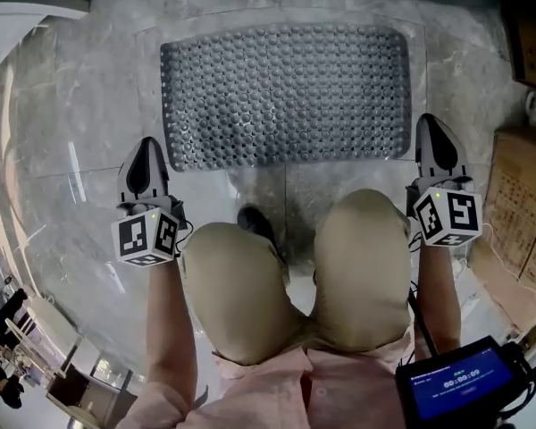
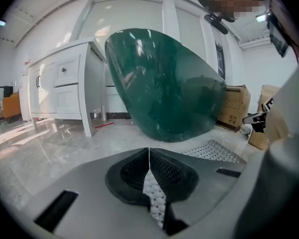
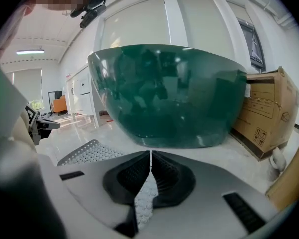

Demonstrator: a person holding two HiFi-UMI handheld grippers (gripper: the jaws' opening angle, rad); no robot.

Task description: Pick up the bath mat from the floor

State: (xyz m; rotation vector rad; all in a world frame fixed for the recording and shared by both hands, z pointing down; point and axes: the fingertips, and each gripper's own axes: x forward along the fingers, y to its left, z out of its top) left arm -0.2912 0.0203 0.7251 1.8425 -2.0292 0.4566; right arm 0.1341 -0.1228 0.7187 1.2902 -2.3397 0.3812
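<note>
Low over the floor, the left claw (image 1: pixel 148 152) has its jaws pressed together at the tips with nothing pinched between them. It is just off the near left corner of the bath mat (image 1: pixel 286 96). The right claw (image 1: pixel 437 134) is also closed and empty, just beside the mat's right edge towards the near corner. One claw at each end looks like a setup for a two-handed lift, so the wide, floppy sheet would come up evenly instead of folding on itself. The person's bent knees (image 1: pixel 241 284) fill the space between the arms, and that crouch explains why both claws sit so low and point forward and down. The grey studded mat lies flat and spread out on the glossy marble floor (image 1: pixel 80 123), untouched, so the pickup appears not yet begun. Both claws would first need to open to take an edge. A flat mat on polished stone probably offers little lip to get under. Beyond it stands a dark green bathtub (image 3: pixel 174 93), with cardboard boxes (image 1: pixel 523 195) to the right.
</note>
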